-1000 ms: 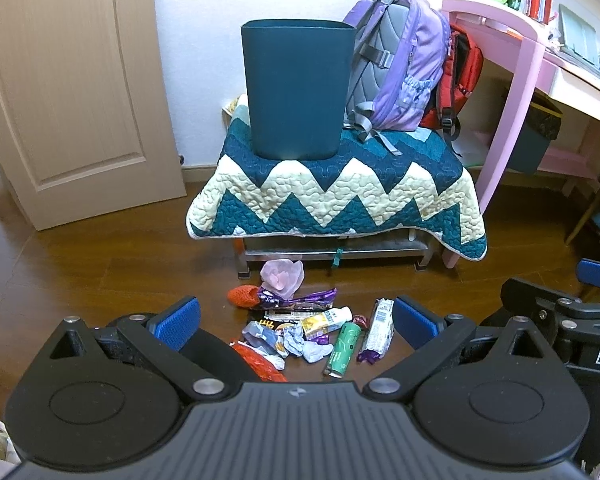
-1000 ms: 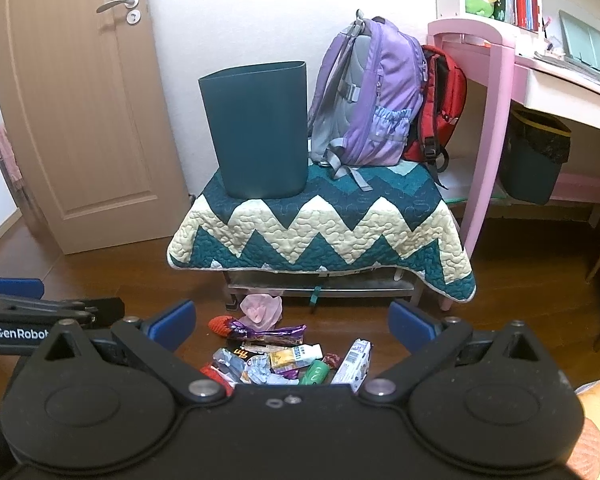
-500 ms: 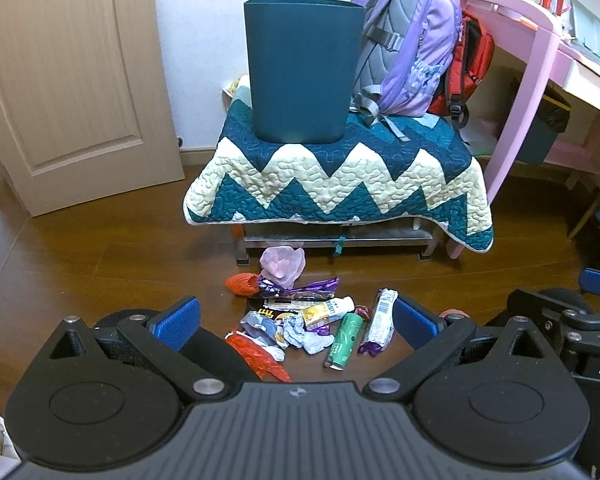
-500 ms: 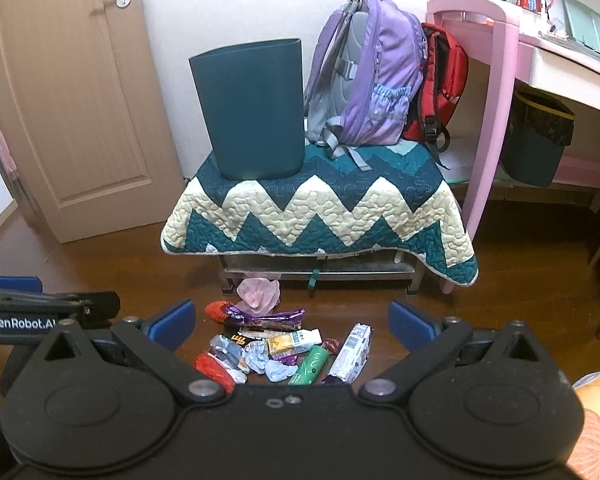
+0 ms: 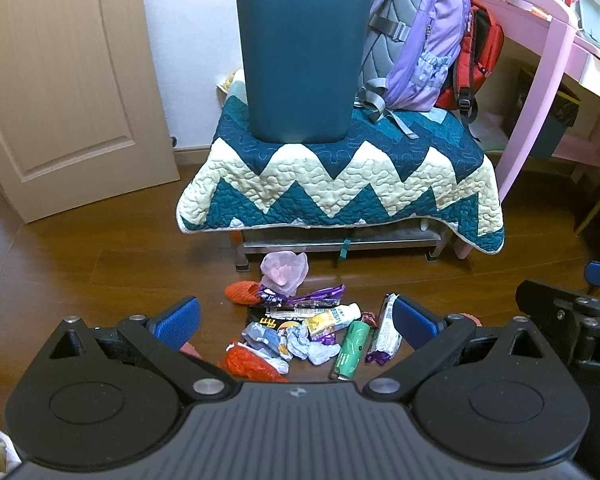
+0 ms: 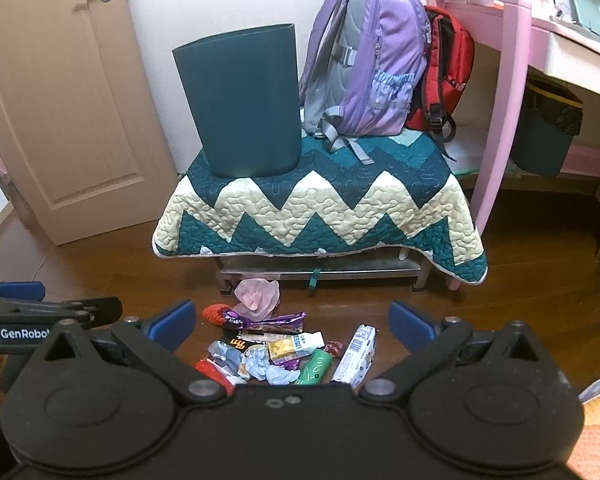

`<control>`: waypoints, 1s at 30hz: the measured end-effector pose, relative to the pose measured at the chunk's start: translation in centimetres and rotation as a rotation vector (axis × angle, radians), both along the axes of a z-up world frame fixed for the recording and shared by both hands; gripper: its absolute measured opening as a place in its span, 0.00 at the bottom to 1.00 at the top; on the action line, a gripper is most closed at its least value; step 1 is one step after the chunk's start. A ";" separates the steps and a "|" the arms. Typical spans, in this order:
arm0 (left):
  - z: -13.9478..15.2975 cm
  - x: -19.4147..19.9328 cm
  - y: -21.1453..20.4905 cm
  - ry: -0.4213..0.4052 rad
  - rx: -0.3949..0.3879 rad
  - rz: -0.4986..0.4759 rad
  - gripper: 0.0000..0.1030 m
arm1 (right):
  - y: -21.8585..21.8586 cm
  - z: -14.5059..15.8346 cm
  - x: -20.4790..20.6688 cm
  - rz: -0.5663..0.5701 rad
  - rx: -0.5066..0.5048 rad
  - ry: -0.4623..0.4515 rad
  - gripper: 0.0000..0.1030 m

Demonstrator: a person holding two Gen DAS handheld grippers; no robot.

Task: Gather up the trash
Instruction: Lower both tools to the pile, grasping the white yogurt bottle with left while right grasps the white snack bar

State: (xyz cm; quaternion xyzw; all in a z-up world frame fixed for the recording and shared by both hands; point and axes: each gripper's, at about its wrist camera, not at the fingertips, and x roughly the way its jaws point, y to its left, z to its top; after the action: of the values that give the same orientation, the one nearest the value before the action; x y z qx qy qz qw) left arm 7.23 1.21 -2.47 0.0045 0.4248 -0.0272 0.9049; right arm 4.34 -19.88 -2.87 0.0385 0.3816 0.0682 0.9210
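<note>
While both stand wide open and empty, the left claw (image 5: 296, 314) and right claw (image 6: 292, 318) hover over the wrapper pile (image 5: 308, 332) on the floor, facing the teal bin (image 5: 302, 64) on the quilted counter (image 5: 340, 176), ready for drop-offs.

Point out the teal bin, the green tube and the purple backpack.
Teal bin (image 5: 300, 68): left wrist view, middle of its front wall.
Green tube (image 5: 350, 350): left wrist view, middle of its body.
Purple backpack (image 6: 374, 60): right wrist view, its side panel.

Left gripper (image 5: 296, 320) and right gripper (image 6: 290, 322) side by side, jaws wide apart, empty
</note>
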 end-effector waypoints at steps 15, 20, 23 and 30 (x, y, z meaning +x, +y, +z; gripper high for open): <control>-2.0 12.4 7.1 0.029 -0.028 0.102 1.00 | -2.1 -0.4 10.7 -0.025 -0.013 -0.055 0.97; -5.3 16.4 7.0 0.063 0.063 0.059 1.00 | -1.2 -2.8 15.4 -0.027 0.000 0.001 0.93; -7.8 18.9 6.9 0.095 0.092 0.017 1.00 | -0.3 -5.0 18.1 -0.039 -0.002 0.049 0.89; -14.0 22.6 4.1 0.151 0.155 -0.183 1.00 | 0.2 -11.7 23.8 -0.056 -0.030 0.159 0.84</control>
State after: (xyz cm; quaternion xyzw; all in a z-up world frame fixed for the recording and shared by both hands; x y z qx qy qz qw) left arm 29.85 5.30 -16.44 0.1109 0.4903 -0.0770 0.8610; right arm 28.16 -19.63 -14.62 0.0408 0.4535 0.0336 0.8897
